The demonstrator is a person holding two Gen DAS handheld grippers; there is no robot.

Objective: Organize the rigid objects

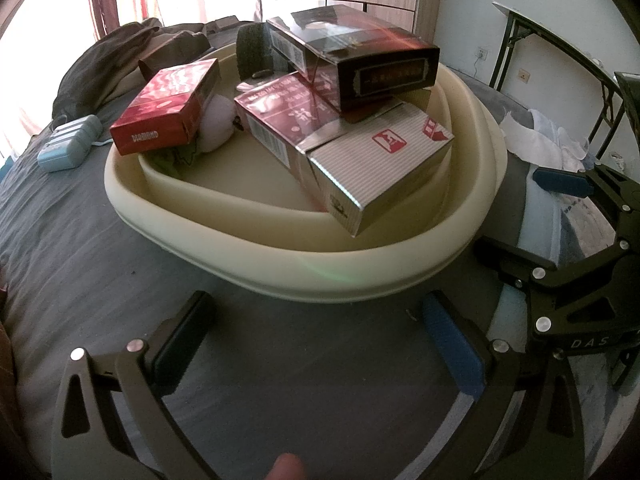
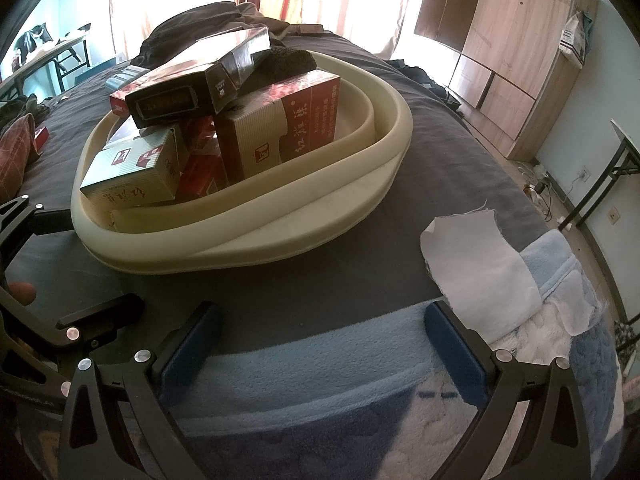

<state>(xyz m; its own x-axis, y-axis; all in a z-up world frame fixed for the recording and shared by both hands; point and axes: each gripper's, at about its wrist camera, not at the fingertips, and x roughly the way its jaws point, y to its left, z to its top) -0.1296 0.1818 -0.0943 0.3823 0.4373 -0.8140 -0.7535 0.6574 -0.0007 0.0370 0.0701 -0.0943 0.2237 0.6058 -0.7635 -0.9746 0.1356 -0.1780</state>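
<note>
Boxes piled in a cream basin [image 1: 304, 280] on the bed [image 1: 80, 248], at 12 o'clock from both released gripper sets.

The left hand-held gripper [image 1: 316, 344] and right hand-held gripper [image 2: 320, 344] hold nothing. Only the right view shows the white cloth [image 2: 480, 264]. The top dark box [image 1: 352, 52] runs 10 to 4 o'clock.
</note>
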